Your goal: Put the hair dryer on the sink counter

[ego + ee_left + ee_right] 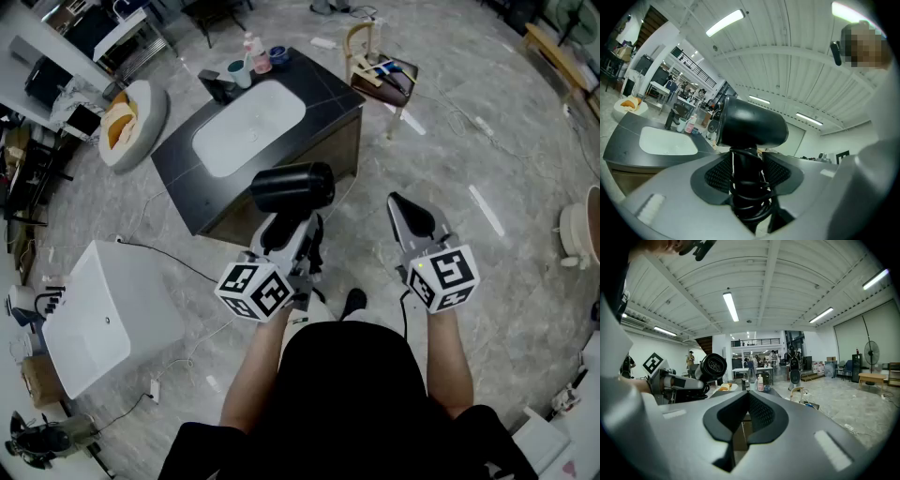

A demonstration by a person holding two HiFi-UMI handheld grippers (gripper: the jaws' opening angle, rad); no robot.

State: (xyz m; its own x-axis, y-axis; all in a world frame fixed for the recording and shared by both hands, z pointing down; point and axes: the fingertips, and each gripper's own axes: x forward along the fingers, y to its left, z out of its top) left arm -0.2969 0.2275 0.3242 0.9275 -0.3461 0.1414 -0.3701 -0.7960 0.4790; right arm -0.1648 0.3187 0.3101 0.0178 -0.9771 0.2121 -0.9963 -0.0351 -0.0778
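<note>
Left gripper view, left tongs (pixel 749 165) clamp glossy black hair dryer (pixel 752 124), right tongs (pixel 746 398) closed.

Head view steeply down, others level (counter (pixel 323 92) shared).

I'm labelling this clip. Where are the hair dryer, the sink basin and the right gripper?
hair dryer (pixel 292 187): head view, on its black barrel.
sink basin (pixel 248 127): head view, on the white bowl's bare floor.
right gripper (pixel 396 200): head view, at its closed jaw tips.
</note>
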